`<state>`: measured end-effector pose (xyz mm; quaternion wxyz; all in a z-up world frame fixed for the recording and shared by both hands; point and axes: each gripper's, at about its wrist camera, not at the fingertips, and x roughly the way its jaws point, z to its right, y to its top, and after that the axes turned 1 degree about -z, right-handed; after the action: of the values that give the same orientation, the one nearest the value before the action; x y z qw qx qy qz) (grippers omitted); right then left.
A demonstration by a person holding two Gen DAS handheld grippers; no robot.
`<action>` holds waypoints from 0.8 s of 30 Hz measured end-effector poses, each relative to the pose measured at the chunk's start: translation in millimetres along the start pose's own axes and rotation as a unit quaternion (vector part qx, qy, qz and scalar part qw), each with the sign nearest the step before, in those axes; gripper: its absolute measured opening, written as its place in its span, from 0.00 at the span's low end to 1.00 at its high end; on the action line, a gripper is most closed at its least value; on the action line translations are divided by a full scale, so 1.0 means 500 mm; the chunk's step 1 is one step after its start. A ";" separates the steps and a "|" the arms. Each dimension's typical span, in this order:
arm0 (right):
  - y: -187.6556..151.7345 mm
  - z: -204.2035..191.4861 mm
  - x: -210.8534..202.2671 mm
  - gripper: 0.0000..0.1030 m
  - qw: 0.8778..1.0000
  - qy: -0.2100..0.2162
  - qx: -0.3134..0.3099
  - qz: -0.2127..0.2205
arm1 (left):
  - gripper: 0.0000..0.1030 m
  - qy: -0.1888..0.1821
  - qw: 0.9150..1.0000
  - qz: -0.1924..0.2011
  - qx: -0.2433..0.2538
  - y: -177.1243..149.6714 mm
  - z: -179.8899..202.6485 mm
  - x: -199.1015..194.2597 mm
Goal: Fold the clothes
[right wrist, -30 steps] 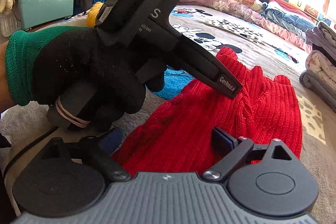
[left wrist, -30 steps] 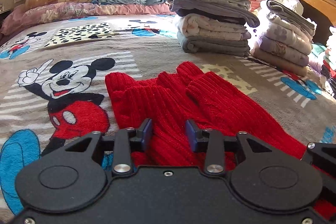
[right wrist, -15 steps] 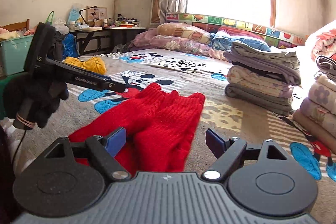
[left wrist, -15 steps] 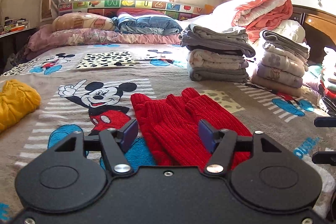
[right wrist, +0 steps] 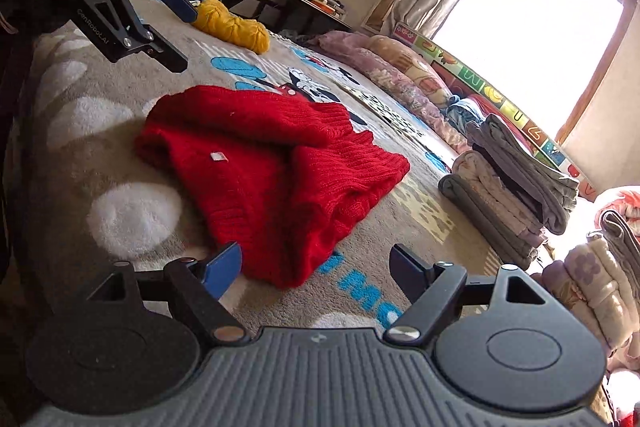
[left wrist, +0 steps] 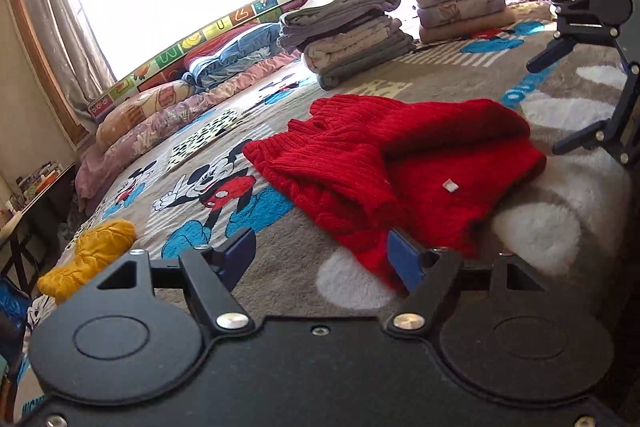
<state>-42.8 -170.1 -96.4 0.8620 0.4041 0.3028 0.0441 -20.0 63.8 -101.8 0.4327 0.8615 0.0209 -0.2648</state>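
Both grippers have drawn back and tilted since half a second ago. The left gripper [left wrist: 322, 257] and right gripper [right wrist: 316, 267] hover with fingers spread wide, holding nothing. Just beyond them the red sweater [left wrist: 404, 163] lies folded on the bed [left wrist: 560, 235], with folded stacks [left wrist: 352, 35] farther back.

A red knit sweater [left wrist: 400, 163] lies folded over on the Mickey Mouse blanket [left wrist: 224, 187]. The left gripper [left wrist: 322, 257] hangs just short of the sweater's near edge, jaws spread, nothing between them. The right gripper [left wrist: 560, 99] is beyond the sweater's right side. Stacks of folded clothes [left wrist: 352, 35] sit behind the sweater; a yellow knit [left wrist: 92, 255] lies far left of it.
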 end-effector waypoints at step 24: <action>-0.024 -0.052 0.072 0.51 0.993 -0.042 -0.112 0.016 | 0.42 0.056 0.981 0.009 0.188 -0.041 0.121 0.033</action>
<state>-30.2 -149.3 -135.2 0.9132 0.3111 0.2525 0.0750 -37.9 27.6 -154.2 0.2640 0.9410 -0.0128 -0.2113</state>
